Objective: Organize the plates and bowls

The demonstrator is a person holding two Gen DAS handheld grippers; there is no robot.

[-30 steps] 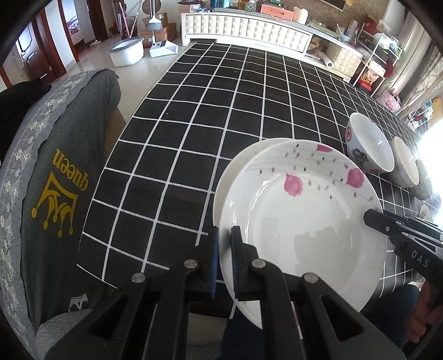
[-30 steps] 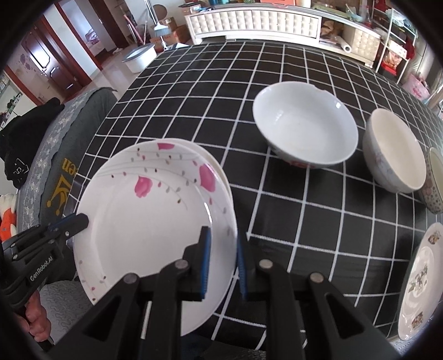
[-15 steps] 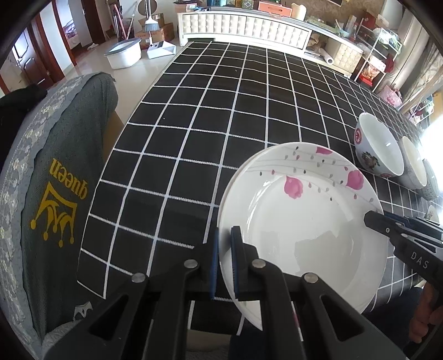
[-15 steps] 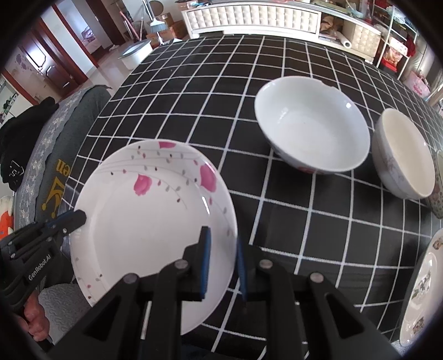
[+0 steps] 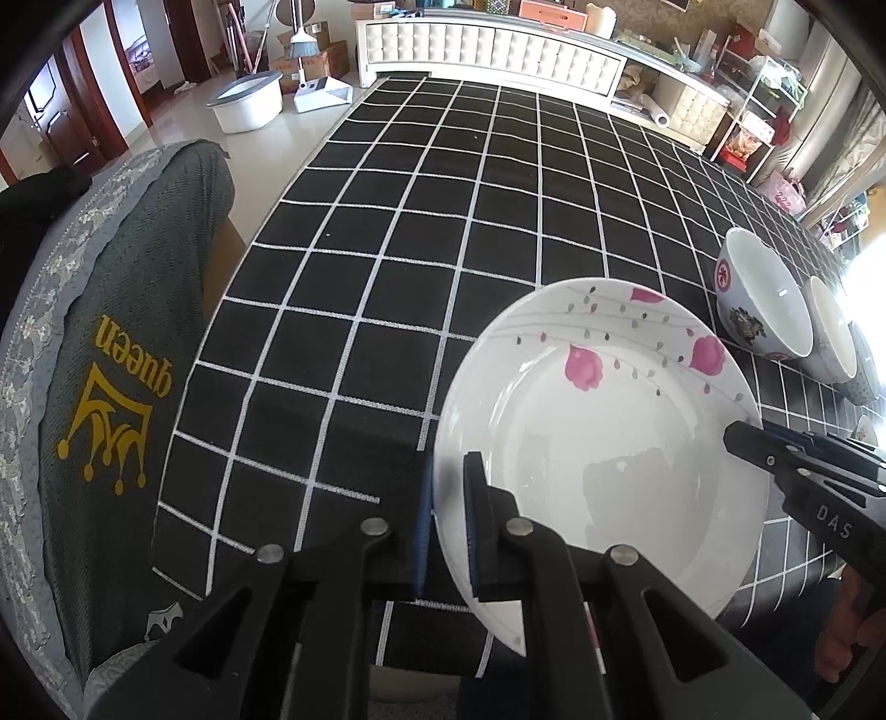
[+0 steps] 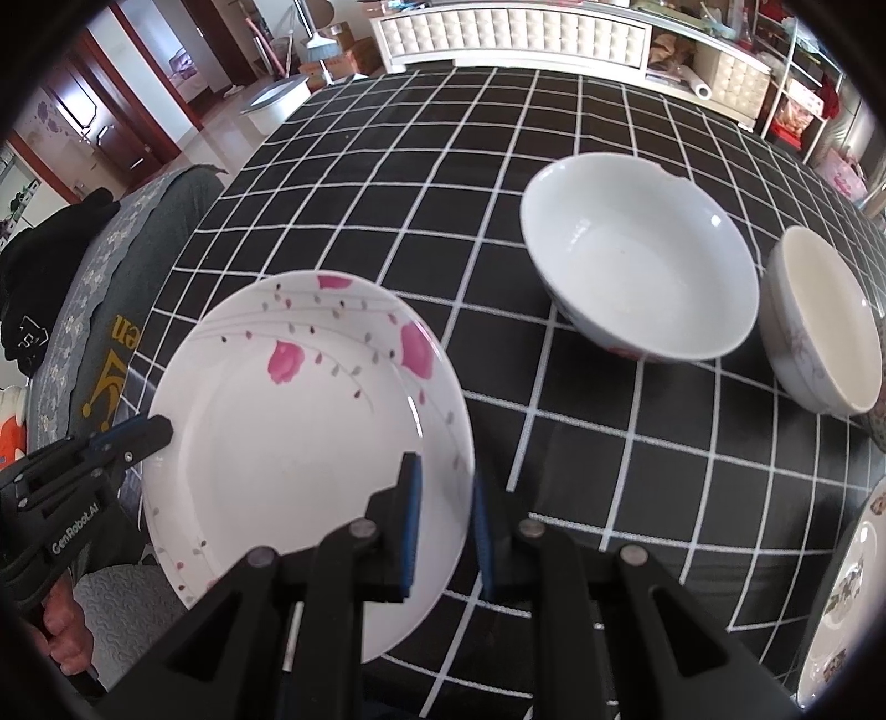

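Observation:
A white plate with pink flowers [image 5: 598, 443] [image 6: 299, 443] is held over the near edge of the black checked table [image 5: 443, 221]. My left gripper [image 5: 449, 465] is shut on its left rim, and its tip [image 6: 160, 429] also shows in the right wrist view. The right gripper [image 6: 444, 471] is shut on the opposite rim, one pad above the plate and one below; its tip [image 5: 736, 432] reaches in from the right of the left wrist view. Whatever lies under the plate is hidden. A large white bowl [image 6: 637, 260] [image 5: 758, 299] and a smaller bowl [image 6: 825, 327] [image 5: 830, 338] stand further back on the right.
Another plate with a dark flower print [image 6: 847, 587] lies at the table's right edge. A chair with a grey "queen" cover [image 5: 111, 387] stands close to the table's left side. A person's hand [image 6: 61, 637] grips the left tool. Beyond the table is a white cabinet [image 5: 487, 50].
One second ago the rim of a second plate showed beyond the held plate's far edge. It is covered now. Both grips on the flowered plate are unchanged.

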